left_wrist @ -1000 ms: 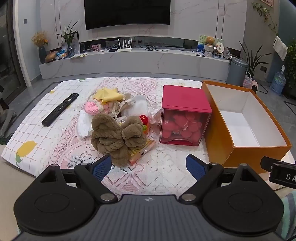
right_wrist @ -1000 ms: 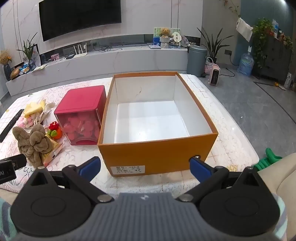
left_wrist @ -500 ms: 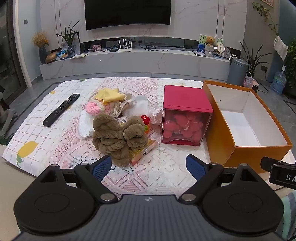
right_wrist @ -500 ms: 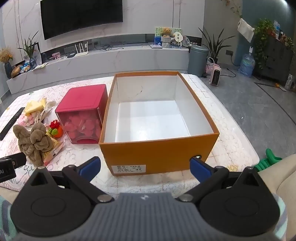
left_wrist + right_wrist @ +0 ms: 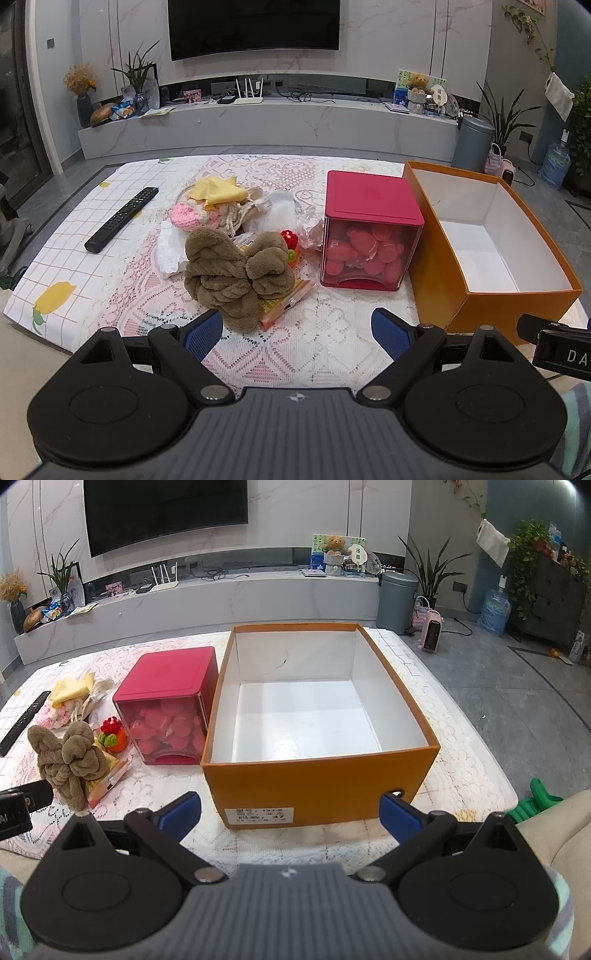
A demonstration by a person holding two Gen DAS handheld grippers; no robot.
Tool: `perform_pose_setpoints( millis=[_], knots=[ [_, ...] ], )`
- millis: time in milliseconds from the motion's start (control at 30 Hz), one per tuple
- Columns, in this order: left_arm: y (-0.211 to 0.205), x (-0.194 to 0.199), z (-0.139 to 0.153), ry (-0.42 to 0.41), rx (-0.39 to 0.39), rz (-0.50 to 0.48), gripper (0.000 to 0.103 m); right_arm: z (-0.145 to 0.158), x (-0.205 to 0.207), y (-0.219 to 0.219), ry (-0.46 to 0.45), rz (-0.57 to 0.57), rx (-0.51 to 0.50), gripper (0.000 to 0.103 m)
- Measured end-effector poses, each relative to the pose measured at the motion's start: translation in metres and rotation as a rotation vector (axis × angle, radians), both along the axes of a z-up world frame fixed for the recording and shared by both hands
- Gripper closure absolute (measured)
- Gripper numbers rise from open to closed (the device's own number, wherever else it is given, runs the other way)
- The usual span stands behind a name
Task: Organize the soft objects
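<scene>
left wrist view: left gripper (image 5: 297,332) spread wide, empty, hovering just short of the brown plush towel (image 5: 236,275) atop the soft pile. right gripper (image 5: 290,814) likewise spread, empty, facing the empty orange box (image 5: 321,775). step: approach. next: advance, close on towel.

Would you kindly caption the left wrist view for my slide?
Open left gripper faces a brown plush towel heaped with soft items beside a red box and empty orange box.
</scene>
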State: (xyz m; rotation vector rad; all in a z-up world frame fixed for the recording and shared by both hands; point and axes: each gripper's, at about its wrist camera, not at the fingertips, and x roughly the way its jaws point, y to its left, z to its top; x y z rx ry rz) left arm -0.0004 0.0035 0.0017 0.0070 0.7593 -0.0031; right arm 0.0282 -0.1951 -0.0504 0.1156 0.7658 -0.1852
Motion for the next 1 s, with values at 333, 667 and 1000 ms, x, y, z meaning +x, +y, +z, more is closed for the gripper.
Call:
perform_pose_setpoints(
  millis=[333, 667, 1000],
  knots=[
    [-0.0003, -0.0003, 0.0006, 0.000, -0.003, 0.001, 0.000, -0.0003, -0.0002, 0.0006, 0.002, 0.001, 0.000, 0.002],
    [-0.0012, -0.0013, -0.0015, 0.002, -0.004, -0.002, 0.000, -0.0018, -0.0012, 0.0013, 0.007, 0.001, 0.007, 0.002],
    [-0.0016, -0.0016, -0.0026, 0.004, -0.004, -0.001, 0.000, -0.0042, -0.0019, -0.0001, 0.015, 0.001, 0.019, 0.002]
  ],
)
